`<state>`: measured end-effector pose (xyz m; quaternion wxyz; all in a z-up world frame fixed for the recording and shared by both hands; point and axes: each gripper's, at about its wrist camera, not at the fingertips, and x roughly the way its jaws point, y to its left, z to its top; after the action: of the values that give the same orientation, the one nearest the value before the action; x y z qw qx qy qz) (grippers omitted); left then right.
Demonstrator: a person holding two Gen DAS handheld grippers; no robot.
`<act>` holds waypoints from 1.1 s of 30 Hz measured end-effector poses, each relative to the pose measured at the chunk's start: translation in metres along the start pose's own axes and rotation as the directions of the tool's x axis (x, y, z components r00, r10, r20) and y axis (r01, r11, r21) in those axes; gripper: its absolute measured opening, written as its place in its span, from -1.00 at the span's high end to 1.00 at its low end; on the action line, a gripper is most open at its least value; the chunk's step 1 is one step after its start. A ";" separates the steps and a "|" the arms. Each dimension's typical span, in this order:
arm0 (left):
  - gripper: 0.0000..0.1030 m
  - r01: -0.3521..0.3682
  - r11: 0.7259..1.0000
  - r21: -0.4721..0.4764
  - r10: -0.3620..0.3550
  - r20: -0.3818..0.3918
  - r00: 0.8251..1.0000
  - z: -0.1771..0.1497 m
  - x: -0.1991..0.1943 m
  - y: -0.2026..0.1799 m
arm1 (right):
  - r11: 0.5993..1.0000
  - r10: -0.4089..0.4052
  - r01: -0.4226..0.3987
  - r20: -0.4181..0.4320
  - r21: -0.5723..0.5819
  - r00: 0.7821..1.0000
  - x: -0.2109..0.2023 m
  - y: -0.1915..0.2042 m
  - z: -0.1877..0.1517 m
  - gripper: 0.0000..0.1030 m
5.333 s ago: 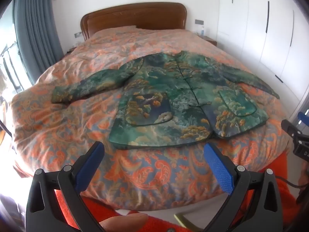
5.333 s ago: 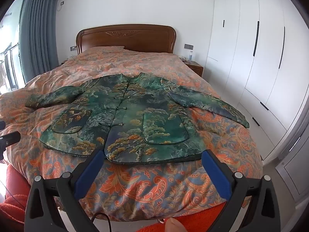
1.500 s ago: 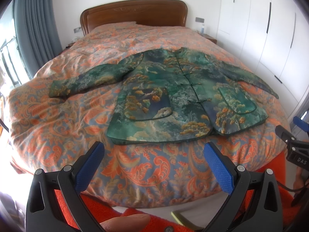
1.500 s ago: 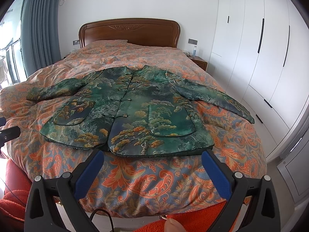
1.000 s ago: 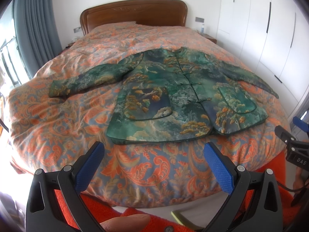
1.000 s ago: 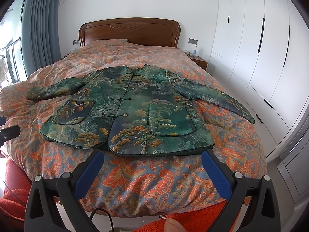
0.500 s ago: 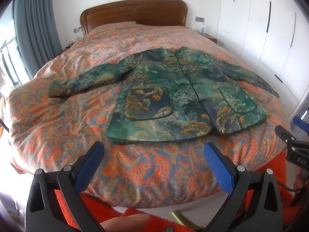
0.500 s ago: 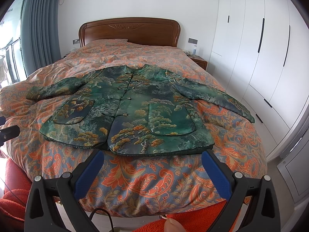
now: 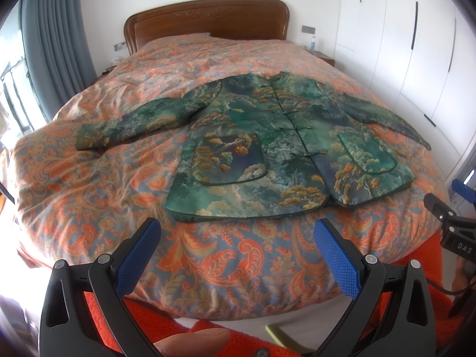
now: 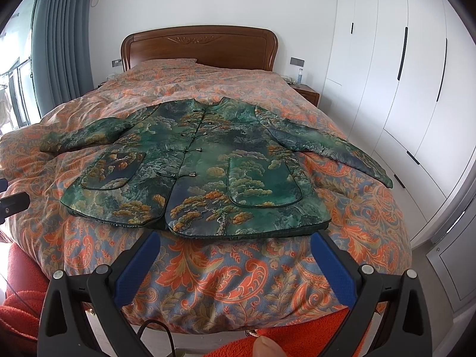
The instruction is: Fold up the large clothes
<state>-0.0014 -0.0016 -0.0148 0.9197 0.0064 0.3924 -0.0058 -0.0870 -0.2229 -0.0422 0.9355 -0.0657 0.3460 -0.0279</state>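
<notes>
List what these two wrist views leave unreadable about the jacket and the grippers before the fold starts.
- Jacket back and lining: hidden in both views, pressed against the quilt.
- Far sleeve cuff: squeezed by fisheye distortion in the left wrist view; its lie is unclear.
- Right gripper in the left wrist view: cut off by the frame edge.
- Left gripper in the right wrist view: only a sliver shows at the edge.

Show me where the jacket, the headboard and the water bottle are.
jacket (image 10: 208,154), right wrist view, front panel beside the buttons.
headboard (image 10: 199,47), right wrist view, middle of the wood.
water bottle (image 10: 300,76), right wrist view, its body.
</notes>
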 end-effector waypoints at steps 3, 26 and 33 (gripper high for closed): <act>-0.99 0.001 1.000 0.001 -0.001 0.000 1.000 0.000 0.000 0.001 | 1.000 0.000 0.000 0.001 -0.002 1.000 0.000 0.000 0.000 -1.00; -1.00 -0.130 0.991 0.022 0.127 0.101 0.987 0.008 0.001 0.012 | 0.996 -0.084 0.087 0.092 -0.025 0.992 0.005 -0.024 0.024 -1.00; -1.00 -0.225 0.974 0.014 0.223 0.099 0.970 0.016 0.029 0.029 | 0.992 -0.129 0.127 0.180 0.018 0.975 0.014 -0.064 0.048 -1.00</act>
<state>0.0307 0.0267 -0.0243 0.9323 0.0619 0.3442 0.0927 -0.0458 -0.2825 -0.0061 0.9595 -0.0872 0.2548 -0.0831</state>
